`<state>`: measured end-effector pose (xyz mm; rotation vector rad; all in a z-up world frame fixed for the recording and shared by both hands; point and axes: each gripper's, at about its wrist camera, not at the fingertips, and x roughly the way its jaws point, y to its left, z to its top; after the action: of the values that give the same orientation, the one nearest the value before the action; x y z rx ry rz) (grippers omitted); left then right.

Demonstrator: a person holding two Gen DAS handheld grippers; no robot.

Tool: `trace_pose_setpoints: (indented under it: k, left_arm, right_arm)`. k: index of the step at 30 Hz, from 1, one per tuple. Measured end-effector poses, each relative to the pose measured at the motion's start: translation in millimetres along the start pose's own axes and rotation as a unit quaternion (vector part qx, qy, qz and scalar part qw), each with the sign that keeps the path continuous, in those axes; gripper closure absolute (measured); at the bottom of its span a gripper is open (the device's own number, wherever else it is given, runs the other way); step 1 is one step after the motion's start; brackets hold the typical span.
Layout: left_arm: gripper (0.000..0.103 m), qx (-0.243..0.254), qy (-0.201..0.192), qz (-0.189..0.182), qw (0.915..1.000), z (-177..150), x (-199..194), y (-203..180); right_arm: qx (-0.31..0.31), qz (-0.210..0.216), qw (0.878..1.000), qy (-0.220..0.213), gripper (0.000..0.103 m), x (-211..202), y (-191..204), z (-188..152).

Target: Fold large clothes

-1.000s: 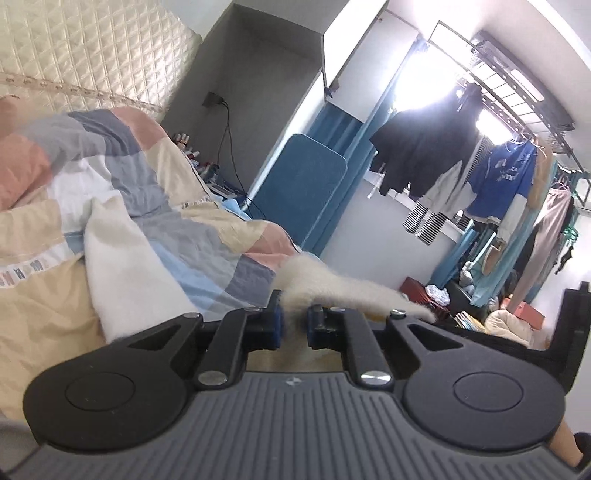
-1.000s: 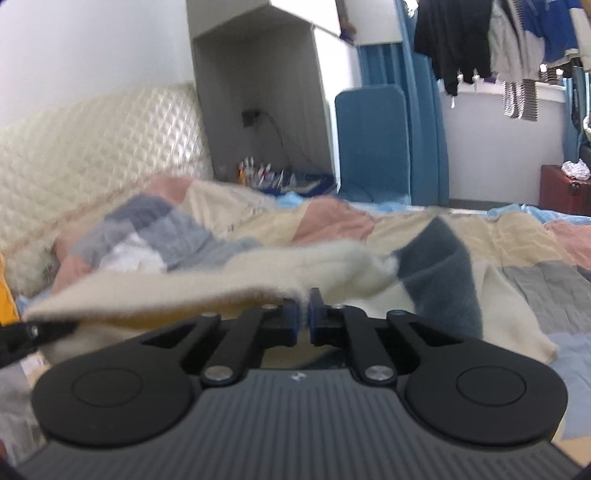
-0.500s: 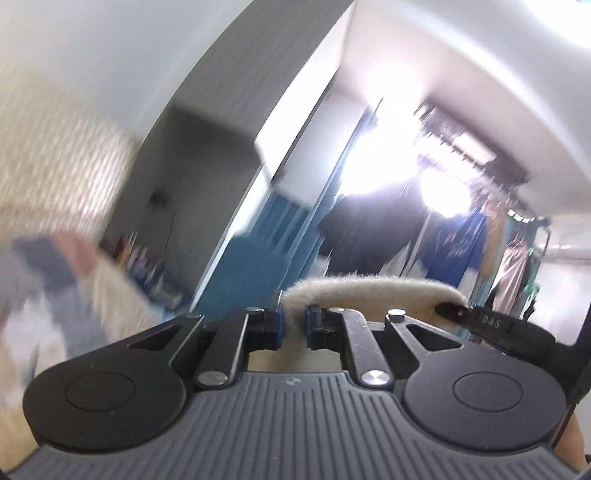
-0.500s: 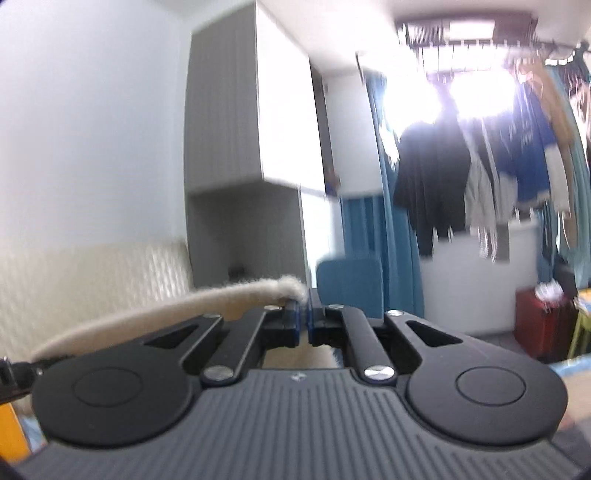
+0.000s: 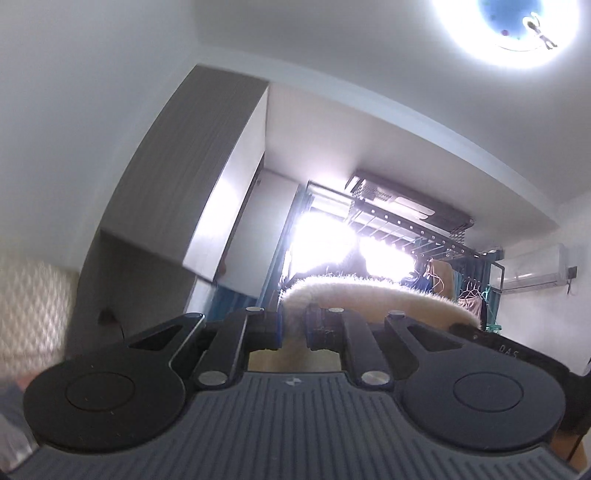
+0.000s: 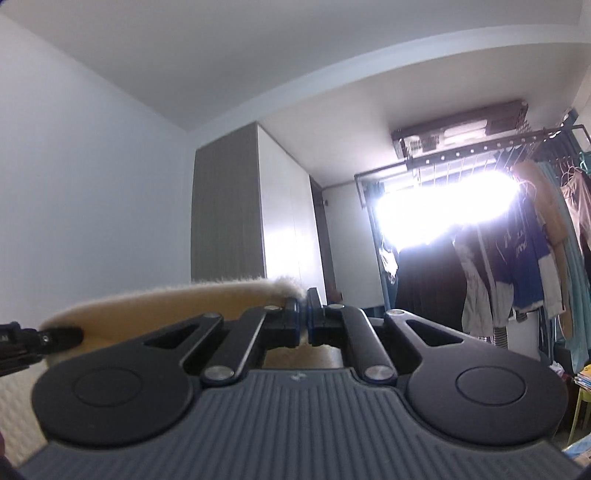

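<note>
white walls, tall grey wardrobe (image 6: 229, 206), glaring window (image 6: 443, 206), round ceiling lamp (image 5: 524, 26).

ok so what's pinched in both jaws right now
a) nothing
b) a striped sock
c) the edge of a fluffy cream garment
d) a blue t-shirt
c: the fluffy cream garment runs as a fuzzy band between the two, its ends clamped in the left gripper and the right gripper.
</note>
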<state>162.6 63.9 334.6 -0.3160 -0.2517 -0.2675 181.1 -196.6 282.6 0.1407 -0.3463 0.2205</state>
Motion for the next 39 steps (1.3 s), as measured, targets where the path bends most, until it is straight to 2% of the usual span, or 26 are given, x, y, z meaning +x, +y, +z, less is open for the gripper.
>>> trace_pose_setpoints:
  k: [2,4,7,11,12,15,19,20,24,27,30,32,34,37,39]
  left_arm:
    - [0.090,0.007,0.000,0.006,1.0000,12,7,-3]
    - [0.090,0.003,0.015,0.015,0.9998,12,23,7]
    - [0.090,-0.004,0.048,0.029,0.9984,-20,58,36]
    - [0.090,0.005,0.096,0.056,0.9938,-112,121,93]
    - [0.090,-0.001,0.110,0.064,0.9919,-135,138,109]
    - [0.090,-0.023,0.146,0.080,0.9858,-206,184,162]
    - [0.090,-0.047,0.181,0.111,0.9761,-303,249,239]
    - [0.090,-0.052,0.191,0.121,0.9727,-330,264,259]
    - [0.090,-0.074,0.241,0.153,0.9556,-439,323,335]
    - [0.090,-0.090,0.285,0.176,0.9378,-515,356,381]
    - [0.090,-0.113,0.332,0.196,0.9157,-579,375,421]
    - [0.090,-0.117,0.360,0.200,0.9036,-608,381,439]
    - [0.090,-0.104,0.382,0.200,0.8962,-633,386,450]
    - [0.090,-0.099,0.412,0.197,0.8841,-660,386,456]
    - [0.090,-0.099,0.417,0.194,0.8822,-668,387,459]
  right_arm:
    - [-0.007,0.001,1.000,0.003,0.097,6,2,5]
    - [-0.017,-0.002,1.000,0.016,0.097,19,3,-6]
    - [-0.017,-0.005,0.998,0.059,0.097,51,-3,-56]
    - [-0.034,-0.023,0.994,0.102,0.097,96,-12,-146]
    - [-0.030,-0.024,0.993,0.112,0.096,106,-14,-164]
    - [-0.025,-0.036,0.987,0.154,0.096,156,-27,-244]
    - [-0.045,-0.044,0.979,0.194,0.096,222,-38,-343]
    - [-0.050,-0.045,0.976,0.206,0.096,242,-43,-376]
    - [-0.068,-0.054,0.965,0.246,0.096,302,-49,-471]
    - [-0.056,-0.058,0.951,0.298,0.096,332,-60,-548]
    - [-0.047,-0.059,0.934,0.349,0.096,350,-69,-616]
    - [-0.045,-0.062,0.922,0.380,0.096,354,-72,-650]
    - [-0.034,-0.065,0.911,0.405,0.096,358,-77,-676]
    - [-0.018,-0.074,0.897,0.434,0.096,355,-80,-698]
    - [-0.012,-0.074,0.893,0.444,0.096,357,-83,-715]
